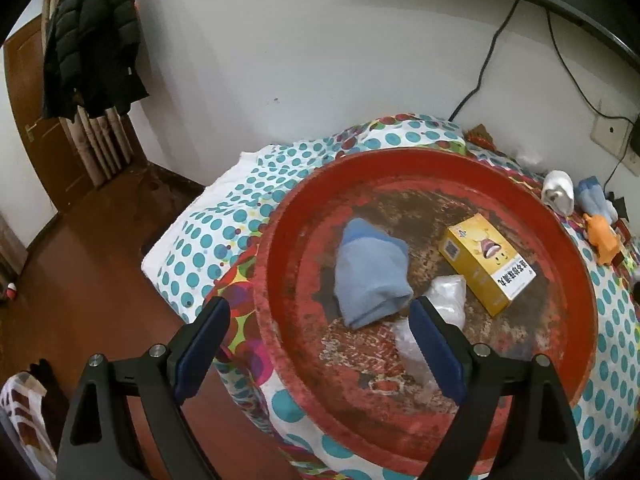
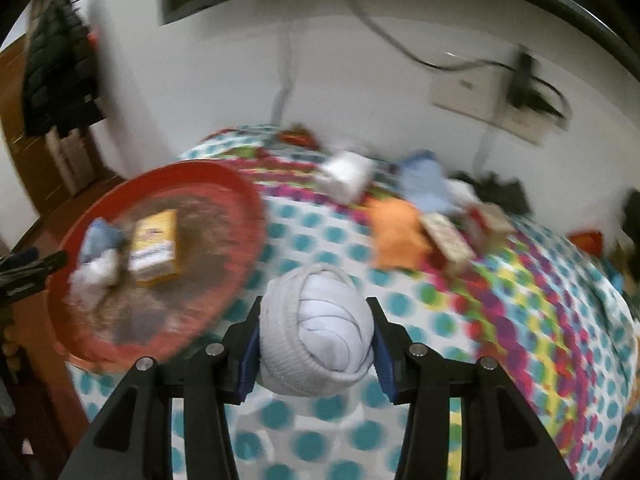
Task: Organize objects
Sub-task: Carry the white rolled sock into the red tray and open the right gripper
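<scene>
A round red tray [image 1: 576, 264] lies on the dotted bedspread [image 1: 224, 224]. It holds a folded blue cloth [image 1: 372, 272], a yellow box [image 1: 486, 262] and a clear plastic bag [image 1: 448, 296]. My left gripper [image 1: 320, 348] is open and empty above the tray's near left rim. My right gripper [image 2: 316, 344] is shut on a rolled white sock ball [image 2: 316, 330] and holds it above the bedspread [image 2: 520, 320], to the right of the tray [image 2: 240, 188]. The right wrist view is blurred.
Loose items lie on the bed to the right: a white sock [image 1: 558, 192], a blue sock [image 1: 596, 198], an orange toy [image 1: 604, 238] and small boxes [image 2: 444, 240]. A wall with cables and a socket [image 1: 610, 132] is behind. The wooden floor [image 1: 80, 264] lies left.
</scene>
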`<action>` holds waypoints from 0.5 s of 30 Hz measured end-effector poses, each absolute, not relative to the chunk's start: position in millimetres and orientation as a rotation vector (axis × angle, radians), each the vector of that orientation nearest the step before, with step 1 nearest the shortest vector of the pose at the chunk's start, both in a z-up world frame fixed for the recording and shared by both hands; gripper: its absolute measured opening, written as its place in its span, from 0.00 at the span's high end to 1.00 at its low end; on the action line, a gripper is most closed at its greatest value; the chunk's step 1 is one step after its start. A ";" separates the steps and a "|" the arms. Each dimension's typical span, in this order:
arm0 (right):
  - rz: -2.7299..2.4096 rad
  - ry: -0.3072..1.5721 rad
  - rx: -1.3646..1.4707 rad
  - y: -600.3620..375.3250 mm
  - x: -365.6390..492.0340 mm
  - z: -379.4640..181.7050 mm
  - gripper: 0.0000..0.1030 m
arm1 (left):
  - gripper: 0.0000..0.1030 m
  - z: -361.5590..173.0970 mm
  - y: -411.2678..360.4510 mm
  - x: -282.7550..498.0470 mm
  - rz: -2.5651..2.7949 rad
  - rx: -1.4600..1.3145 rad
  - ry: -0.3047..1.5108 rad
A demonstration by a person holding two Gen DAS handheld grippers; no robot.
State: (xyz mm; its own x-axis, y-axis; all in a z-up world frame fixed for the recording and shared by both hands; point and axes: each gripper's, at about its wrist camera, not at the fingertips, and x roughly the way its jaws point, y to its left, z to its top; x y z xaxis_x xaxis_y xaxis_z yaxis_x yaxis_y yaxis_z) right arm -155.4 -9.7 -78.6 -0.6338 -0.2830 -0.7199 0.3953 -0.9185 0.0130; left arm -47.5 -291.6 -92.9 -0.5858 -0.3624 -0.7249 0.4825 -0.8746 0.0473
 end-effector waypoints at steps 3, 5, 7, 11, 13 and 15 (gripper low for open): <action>-2.473 0.259 1.065 -46.5 -154.4 -79.5 0.54 | 0.13 -92.4 -295.3 -45.5 -2.416 1.055 0.221; -2.434 0.300 1.062 -71.3 -152.6 -82.7 0.54 | 0.12 -92.8 -298.1 -44.5 -2.404 1.052 0.219; -2.401 0.328 1.064 -90.1 -151.5 -87.5 0.54 | 0.10 -93.9 -301.7 -43.8 -2.396 1.053 0.224; -2.332 0.388 1.108 -124.1 -150.7 -103.6 0.54 | 0.09 -95.5 -307.0 -42.7 -2.384 1.051 0.246; -2.309 0.400 1.127 -133.1 -150.9 -110.0 0.54 | 0.09 -95.3 -307.6 -42.7 -2.389 1.052 0.256; -2.296 0.408 1.148 -140.9 -152.3 -116.7 0.54 | 0.08 -96.0 -307.5 -43.5 -2.391 1.065 0.267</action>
State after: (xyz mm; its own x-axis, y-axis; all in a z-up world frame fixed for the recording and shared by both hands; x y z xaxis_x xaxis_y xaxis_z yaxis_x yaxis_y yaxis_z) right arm -152.3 -140.9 -116.7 -0.4942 -0.3276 -0.8052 0.5850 -0.8105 -0.0293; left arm -43.5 -307.5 -96.0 -0.5660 -0.3670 -0.7382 0.5209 -0.8533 0.0249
